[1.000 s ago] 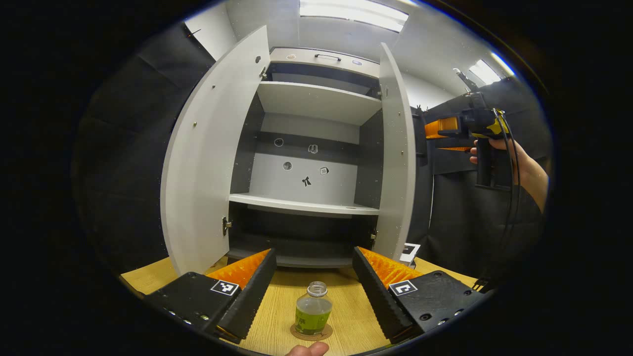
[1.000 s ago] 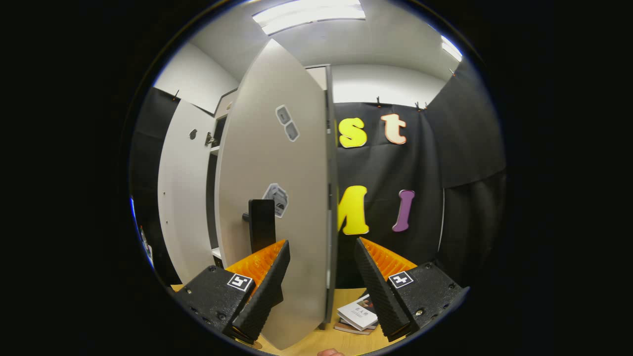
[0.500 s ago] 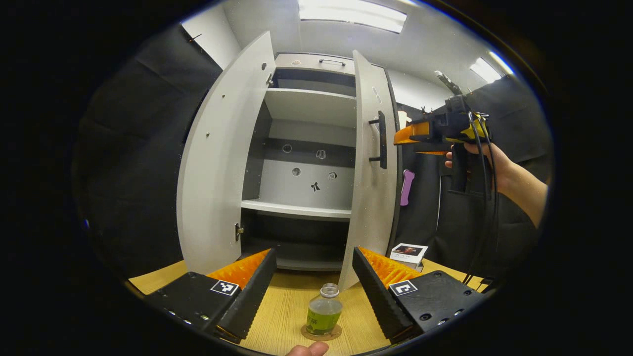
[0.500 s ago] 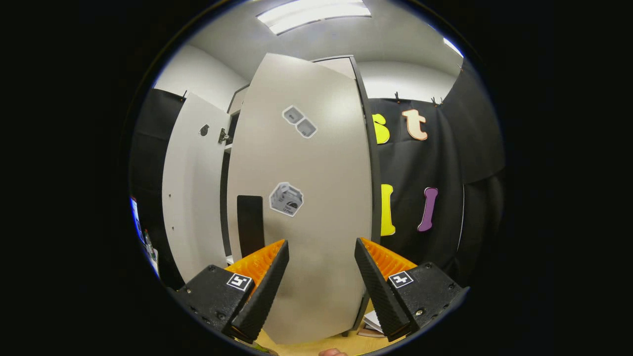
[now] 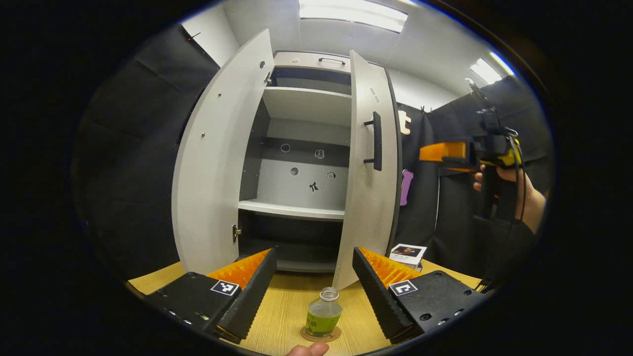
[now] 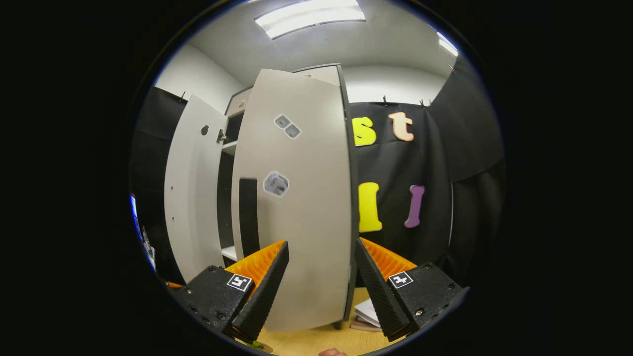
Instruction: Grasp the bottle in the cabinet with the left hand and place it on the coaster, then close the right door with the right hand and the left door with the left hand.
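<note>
The left tongs (image 5: 312,291) stand open and empty above the desk (image 5: 277,316), their fingers spread either side of the bottle (image 5: 323,314), which sits upright on the coaster (image 5: 320,334) without touching either finger. The placing step looks done, and since a second ago the tongs have drawn a little back from the bottle, which now appears smaller and farther off.

The right tongs (image 6: 321,282) are open too, holding nothing, with the right door's (image 6: 301,198) outer face just ahead of their fingers. Whether a finger touches the panel cannot be told. In the left gripper view they appear farther off at the right (image 5: 435,152), held by a hand (image 5: 514,190), apart from the door edge.

The main change is the right door: a second ago it stood wide open, edge-on; now it has swung well toward the cabinet (image 5: 306,163), its handle (image 5: 377,141) facing out. It is not shut, since the shelves are in plain sight between the doors. The left door (image 5: 217,158) remains wide open.

So the right door probably needs one more push to seat, then the left tongs must close the left door.
</note>
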The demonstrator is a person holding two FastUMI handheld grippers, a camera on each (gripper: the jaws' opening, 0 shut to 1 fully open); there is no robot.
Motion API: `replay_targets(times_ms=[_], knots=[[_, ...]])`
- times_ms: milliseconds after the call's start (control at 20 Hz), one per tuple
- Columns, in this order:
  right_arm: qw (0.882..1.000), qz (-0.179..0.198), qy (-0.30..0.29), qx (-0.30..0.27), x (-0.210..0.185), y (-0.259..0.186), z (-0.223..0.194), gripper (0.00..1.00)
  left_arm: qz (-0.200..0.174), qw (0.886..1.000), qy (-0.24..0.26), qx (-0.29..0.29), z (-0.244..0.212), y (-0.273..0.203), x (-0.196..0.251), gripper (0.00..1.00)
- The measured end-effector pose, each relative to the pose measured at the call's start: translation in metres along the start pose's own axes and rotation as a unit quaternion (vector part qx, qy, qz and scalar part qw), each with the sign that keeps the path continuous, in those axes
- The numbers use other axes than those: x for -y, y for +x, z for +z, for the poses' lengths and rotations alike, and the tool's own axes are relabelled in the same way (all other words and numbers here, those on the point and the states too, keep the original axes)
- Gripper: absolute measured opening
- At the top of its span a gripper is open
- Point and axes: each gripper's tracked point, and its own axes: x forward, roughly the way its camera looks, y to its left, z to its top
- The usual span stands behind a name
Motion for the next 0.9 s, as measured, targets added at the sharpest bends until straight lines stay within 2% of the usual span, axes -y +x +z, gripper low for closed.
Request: replay_targets(times_ms=[50, 100, 150, 450, 650, 750, 800, 850, 900], knots=[[1.000, -0.004, 0.008, 0.000, -0.001, -0.009, -0.009, 0.82, -0.002, 1.000, -0.001, 0.001, 0.001, 0.002, 0.000, 0.94], [1.000, -0.005, 0.012, -0.002, -0.001, -0.018, -0.017, 0.82, -0.003, 1.000, 0.000, 0.001, 0.003, 0.004, 0.000, 0.99], [1.000, -0.009, 0.012, -0.006, -0.001, -0.026, -0.027, 0.82, -0.005, 1.000, 0.002, -0.001, 0.003, 0.006, 0.000, 0.94], [0.999, -0.041, -0.026, -0.014, 0.007, -0.074, -0.077, 0.83, -0.018, 1.000, 0.000, -0.014, 0.003, 0.010, 0.007, 0.94], [0.999, -0.040, -0.027, -0.024, -0.006, -0.089, -0.110, 0.82, -0.034, 0.999, -0.012, -0.019, 0.008, 0.008, 0.012, 0.94], [0.999, -0.025, -0.017, -0.030, -0.017, -0.089, -0.114, 0.82, -0.021, 0.999, -0.029, -0.001, 0.033, 0.004, -0.003, 0.94], [0.999, -0.020, -0.017, -0.031, -0.020, -0.088, -0.115, 0.82, -0.007, 0.999, -0.041, 0.014, 0.051, 0.001, -0.017, 0.99], [0.999, -0.016, -0.021, -0.034, -0.022, -0.087, -0.116, 0.82, 0.013, 0.998, -0.052, 0.031, 0.069, -0.003, -0.035, 0.94], [0.999, -0.011, -0.026, -0.034, -0.025, -0.086, -0.116, 0.82, 0.037, 0.996, -0.058, 0.051, 0.088, -0.006, -0.058, 0.99]])
